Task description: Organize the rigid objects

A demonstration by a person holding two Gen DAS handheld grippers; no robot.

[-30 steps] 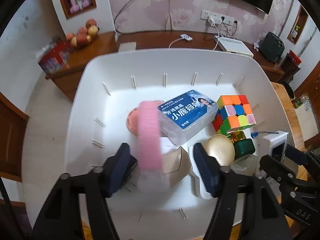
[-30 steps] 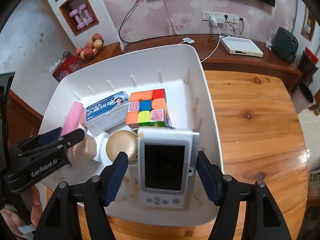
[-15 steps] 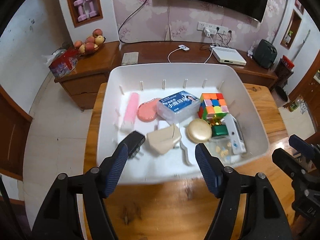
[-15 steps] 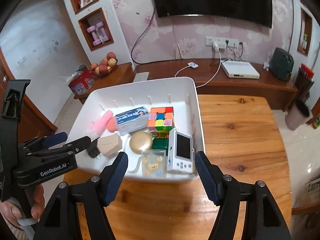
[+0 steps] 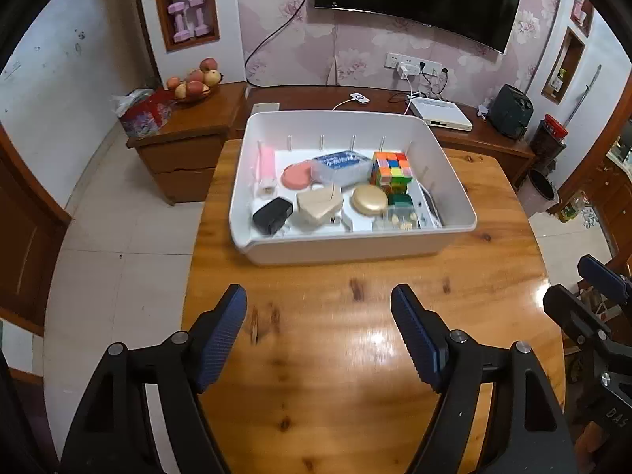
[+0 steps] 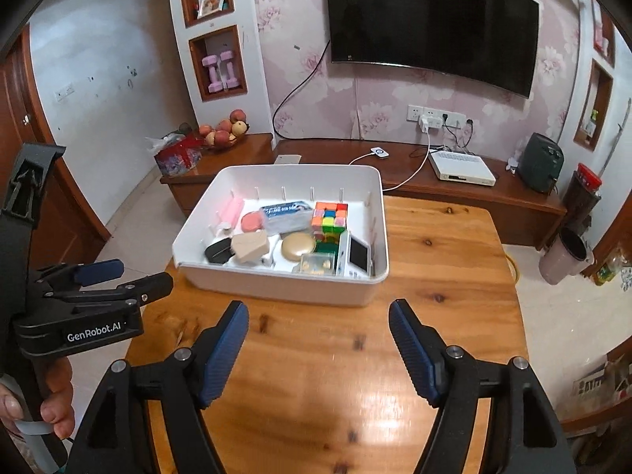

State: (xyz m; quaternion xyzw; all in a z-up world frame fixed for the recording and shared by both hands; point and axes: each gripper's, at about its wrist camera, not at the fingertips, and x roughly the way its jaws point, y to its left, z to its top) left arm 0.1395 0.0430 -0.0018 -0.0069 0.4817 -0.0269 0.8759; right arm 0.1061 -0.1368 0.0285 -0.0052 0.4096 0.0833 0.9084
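The white bin (image 5: 355, 243) sits toward the far side of the wooden table (image 5: 355, 355), straight ahead of both claws and well apart from them, with bare tabletop between; its long axis runs left to right across our view. Inside it we see the pink hair roller (image 5: 265, 166) lying along the left wall, the black charger (image 5: 273, 215) at the near left corner, the beige box (image 5: 319, 206) beside it, the gold compact (image 5: 369, 199), the colour cube (image 5: 391, 168), the blue-labelled clear case (image 5: 339, 164) toward the back, and the white handheld device (image 6: 357, 256) leaning on the right wall. We hold the left gripper (image 5: 319, 335) with its jaws spread wide and nothing between them, and the right gripper (image 6: 319, 345) is likewise spread and empty. As we judge it, everything on the table already lies in the bin (we see nothing loose on the wood), so the sorting looks done or close to it. If anything needs tidying, the roller and charger fall to the left claw, the device to the right; either way we must reach forward and down over the near wall
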